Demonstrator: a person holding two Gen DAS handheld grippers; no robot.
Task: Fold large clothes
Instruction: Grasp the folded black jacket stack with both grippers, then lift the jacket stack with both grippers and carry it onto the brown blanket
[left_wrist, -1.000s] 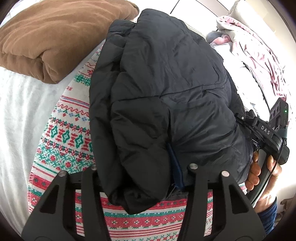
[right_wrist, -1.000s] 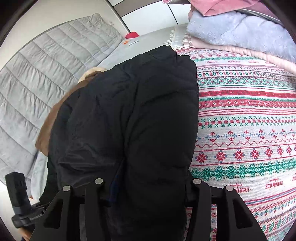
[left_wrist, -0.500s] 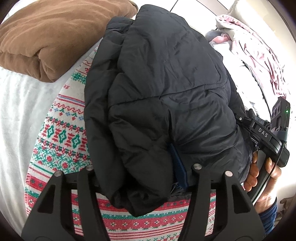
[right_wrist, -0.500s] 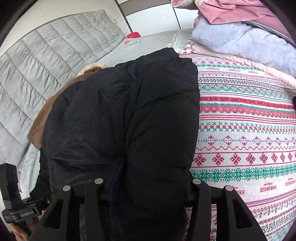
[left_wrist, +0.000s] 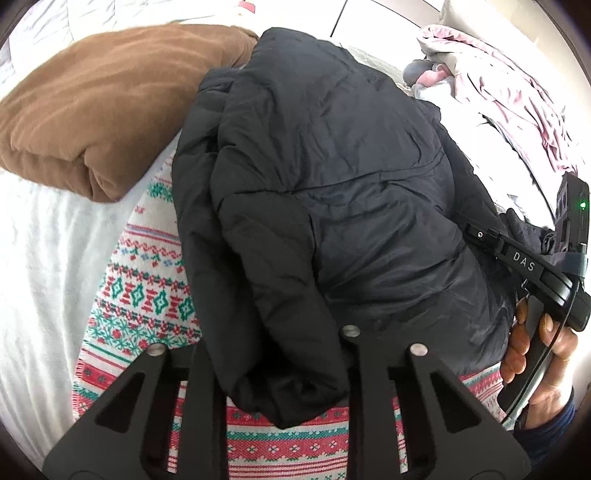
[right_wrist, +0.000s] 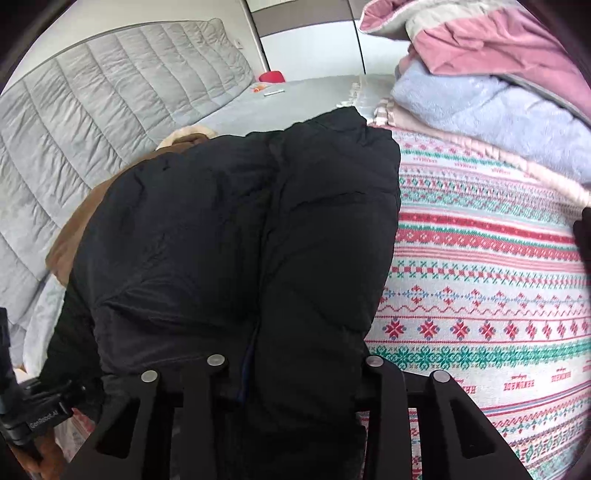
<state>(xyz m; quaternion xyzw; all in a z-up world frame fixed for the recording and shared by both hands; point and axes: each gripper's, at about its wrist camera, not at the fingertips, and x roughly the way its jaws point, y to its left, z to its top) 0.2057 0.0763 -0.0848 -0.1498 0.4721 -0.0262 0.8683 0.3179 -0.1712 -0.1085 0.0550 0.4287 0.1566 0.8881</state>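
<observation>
A black puffer jacket (left_wrist: 332, 192) lies folded in a thick bundle on a red, green and white patterned blanket (left_wrist: 147, 288). My left gripper (left_wrist: 273, 354) holds the near end of the bundle between its fingers. My right gripper (right_wrist: 291, 373) holds another end of the same jacket (right_wrist: 258, 240), with the padding bulging between its fingers. The right gripper's body and the hand on it show at the right of the left wrist view (left_wrist: 535, 273). The fingertips of both grippers are hidden under the fabric.
A folded brown garment (left_wrist: 96, 107) lies to the left of the jacket. A pile of pink, white and pale blue clothes (right_wrist: 491, 74) sits at the far side of the patterned blanket (right_wrist: 480, 277). A grey quilted headboard (right_wrist: 92, 110) stands behind.
Both grippers have carried the jacket bundle a little towards the brown garment. Its far end now overlaps that garment's edge. The grips have not changed.
</observation>
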